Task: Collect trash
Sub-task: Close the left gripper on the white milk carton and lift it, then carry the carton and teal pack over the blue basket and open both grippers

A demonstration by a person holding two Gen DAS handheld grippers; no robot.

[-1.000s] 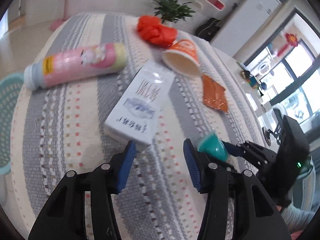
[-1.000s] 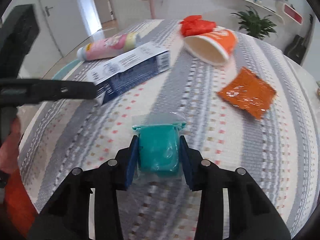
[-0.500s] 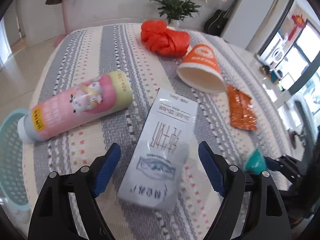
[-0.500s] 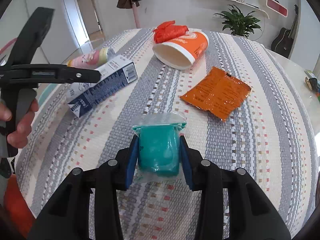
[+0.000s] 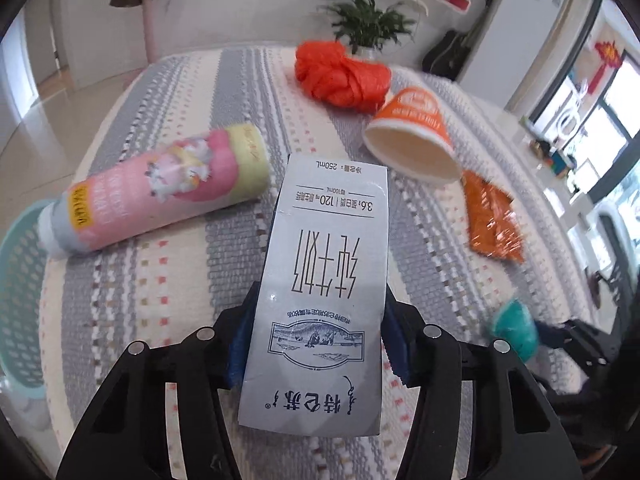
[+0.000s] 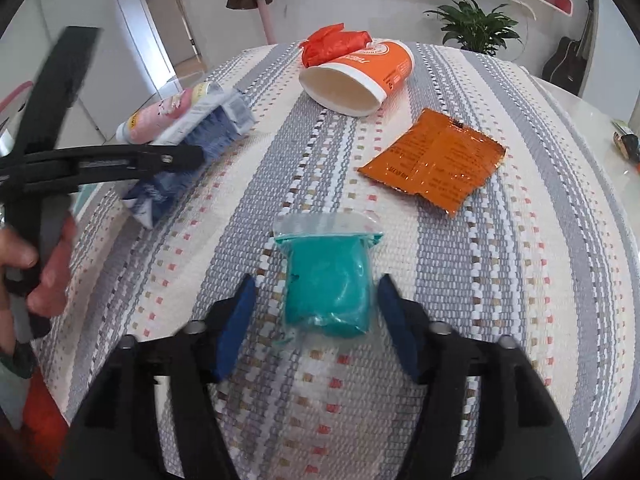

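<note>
Basket [image 5: 18,280] half cut off, blurred

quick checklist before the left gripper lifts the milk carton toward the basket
1. Left gripper jaws closed on milk carton: ok.
2. Carton off the tablecloth: cannot tell.
3. Teal basket in view at left table edge: ok.
4. Pink bottle lies between carton and basket: not ok, lift over it.
5. Right gripper open, jaws apart from teal packet: ok.
</note>
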